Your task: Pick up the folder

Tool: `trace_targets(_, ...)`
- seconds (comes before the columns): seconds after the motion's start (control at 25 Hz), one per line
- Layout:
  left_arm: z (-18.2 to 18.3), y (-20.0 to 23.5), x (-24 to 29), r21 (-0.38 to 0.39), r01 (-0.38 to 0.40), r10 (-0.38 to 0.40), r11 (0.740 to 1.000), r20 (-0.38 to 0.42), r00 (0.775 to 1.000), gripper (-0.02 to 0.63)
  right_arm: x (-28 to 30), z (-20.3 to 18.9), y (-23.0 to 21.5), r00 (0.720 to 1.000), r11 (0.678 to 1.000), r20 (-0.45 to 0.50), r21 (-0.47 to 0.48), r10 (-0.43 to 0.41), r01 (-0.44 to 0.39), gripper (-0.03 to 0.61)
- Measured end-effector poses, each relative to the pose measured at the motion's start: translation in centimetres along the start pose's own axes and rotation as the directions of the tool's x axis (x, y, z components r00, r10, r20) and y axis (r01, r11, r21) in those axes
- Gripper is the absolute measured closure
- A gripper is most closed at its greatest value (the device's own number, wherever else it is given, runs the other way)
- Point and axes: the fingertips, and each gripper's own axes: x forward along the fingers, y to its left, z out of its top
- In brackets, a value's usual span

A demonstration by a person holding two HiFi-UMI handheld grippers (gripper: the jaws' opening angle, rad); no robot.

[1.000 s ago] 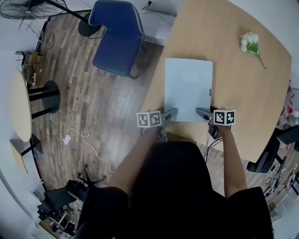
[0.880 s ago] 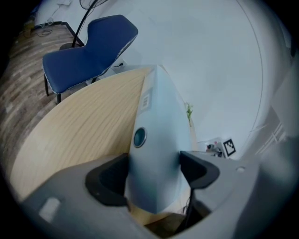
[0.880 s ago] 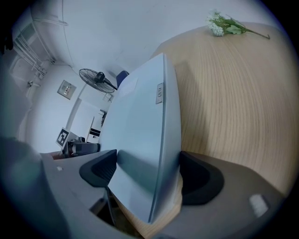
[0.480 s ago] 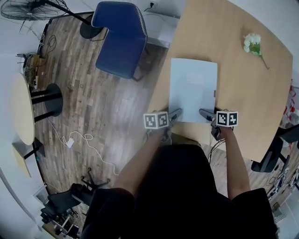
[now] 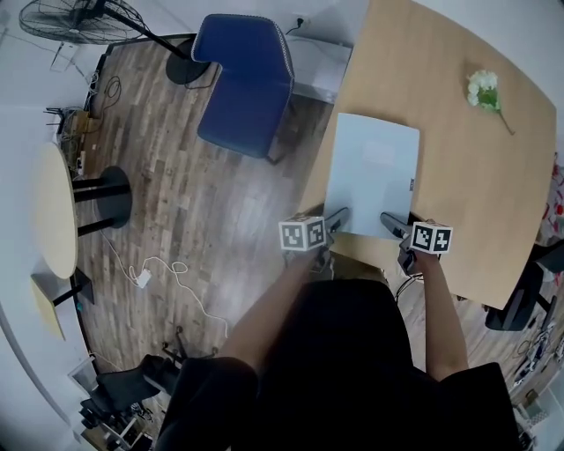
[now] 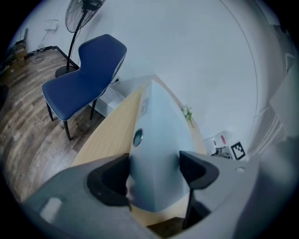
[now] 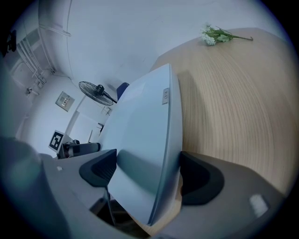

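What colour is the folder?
The folder is a plain pale grey-blue; it shows best in the head view.

An office or meeting room. A large pale-wood tabletop (image 5: pixel 458 203) stands beside a blue padded chair (image 5: pixel 247 84). A standing fan (image 5: pixel 79 19), a small round table (image 5: pixel 51 211) and loose cables (image 5: pixel 154 269) sit on wood-plank floor (image 5: pixel 194 203), with white walls around.

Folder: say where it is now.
Head view, right of centre: the folder is at the wooden table's left edge, blue chair to its left, white flower further right.
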Motion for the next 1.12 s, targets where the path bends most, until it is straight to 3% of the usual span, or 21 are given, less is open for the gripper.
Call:
trace_targets(0.68, 5.5, -4.2, -5.5, 0.109, 0.082, -0.101, 0.991, 0.18, 0.978, 0.284, -4.0, 3.6, 6.5, 0.978, 0.995, 0.208, -0.101, 0.001, 0.02, 0.149)
trace_targets(0.88, 8.8, -7.2, -7.5, 0.208, 0.141, -0.189, 0.968, 0.233, 0.954, 0.288, -6.9, 6.3, 9.3, 0.951, 0.988, 0.308, -0.152, 0.008, 0.041, 0.149)
trace_targets(1.12, 11.8, -11.7, -10.0, 0.322, 0.177, -0.271, 0.93, 0.277, 0.922, 0.288, -11.3, 9.1, 12.2, 0.901, 0.973, 0.434, -0.217, 0.02, 0.082, 0.149)
